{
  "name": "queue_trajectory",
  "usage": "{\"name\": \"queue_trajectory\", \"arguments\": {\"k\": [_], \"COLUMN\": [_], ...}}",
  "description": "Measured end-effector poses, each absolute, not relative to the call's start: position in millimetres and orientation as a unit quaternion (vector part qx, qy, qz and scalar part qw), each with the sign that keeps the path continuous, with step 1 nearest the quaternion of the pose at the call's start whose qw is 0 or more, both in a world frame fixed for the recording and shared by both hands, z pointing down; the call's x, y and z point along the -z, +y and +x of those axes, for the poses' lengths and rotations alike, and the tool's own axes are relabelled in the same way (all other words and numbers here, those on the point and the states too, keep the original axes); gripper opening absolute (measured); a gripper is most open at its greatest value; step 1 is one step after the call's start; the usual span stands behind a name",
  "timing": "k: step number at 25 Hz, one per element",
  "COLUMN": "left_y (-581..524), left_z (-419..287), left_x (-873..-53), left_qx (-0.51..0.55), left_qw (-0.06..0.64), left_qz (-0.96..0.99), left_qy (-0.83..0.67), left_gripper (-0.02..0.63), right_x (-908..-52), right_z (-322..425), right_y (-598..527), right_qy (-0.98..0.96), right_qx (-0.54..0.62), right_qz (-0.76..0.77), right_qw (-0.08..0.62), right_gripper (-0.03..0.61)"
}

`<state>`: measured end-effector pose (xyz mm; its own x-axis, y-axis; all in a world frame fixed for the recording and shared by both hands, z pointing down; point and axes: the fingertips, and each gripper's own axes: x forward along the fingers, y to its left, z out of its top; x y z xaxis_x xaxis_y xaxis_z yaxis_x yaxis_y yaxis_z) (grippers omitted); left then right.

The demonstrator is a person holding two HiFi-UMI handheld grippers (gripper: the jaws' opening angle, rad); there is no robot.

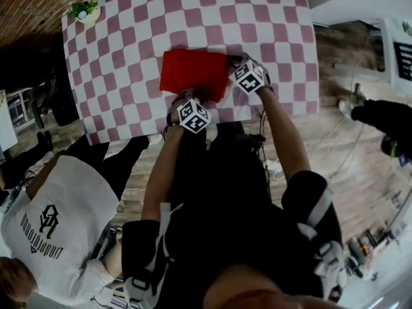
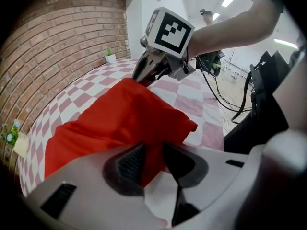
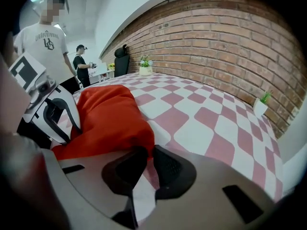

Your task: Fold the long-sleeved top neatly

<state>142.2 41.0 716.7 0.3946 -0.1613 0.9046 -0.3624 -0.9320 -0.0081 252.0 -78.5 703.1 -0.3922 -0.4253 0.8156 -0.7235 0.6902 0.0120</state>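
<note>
Brick wall (image 1: 32, 5) and wood-plank floor (image 1: 335, 63) surround a pink-and-white checked tablecloth (image 1: 116, 50), where a bright red long-sleeved fabric top (image 1: 193, 73) lies folded into a compact rectangle close to the tablecloth's near edge. A person works it with 2 hand-held tools. The left gripper (image 1: 183, 100) bites the near edge of the top, its 2 dark pads closed on a fold of red fabric that fills the gap between them. The right gripper (image 1: 232, 61) meets the top's far right corner. Its jaws stand almost together, pinching the hem, and the fabric rises in a peak to its tips. Each tool carries a white cube with black square markers. A small green potted plant (image 1: 84, 9) sits at the tablecloth's far left corner. An onlooker in a white printed T-shirt (image 1: 58, 217) stands to the left of the tablecloth, and a second person in black (image 3: 79, 61) stands farther back. Dark cables (image 2: 217, 96) trail across the floor off the tablecloth's near right side.
</note>
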Motion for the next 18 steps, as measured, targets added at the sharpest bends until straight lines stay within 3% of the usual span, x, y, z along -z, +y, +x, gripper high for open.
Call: {"name": "queue_trajectory", "arguments": {"k": [12,18], "left_y": [39,49], "left_z": [146,137], "left_x": [-716,-683], "left_qx": [-0.513,-0.454], "left_qw": [0.108,0.157], "left_qz": [0.837,0.863], "left_qy": [-0.157,-0.154], "left_gripper": [0.121,0.120], "right_x": [-707,-677], "right_z": [256,271], "right_y": [-86,-58], "right_qy": [-0.819,-0.793], "right_qx": [-0.215,-0.226], "right_qz": [0.329,0.377], "right_qw": [0.418,0.422], "right_gripper": [0.065,0.091]}}
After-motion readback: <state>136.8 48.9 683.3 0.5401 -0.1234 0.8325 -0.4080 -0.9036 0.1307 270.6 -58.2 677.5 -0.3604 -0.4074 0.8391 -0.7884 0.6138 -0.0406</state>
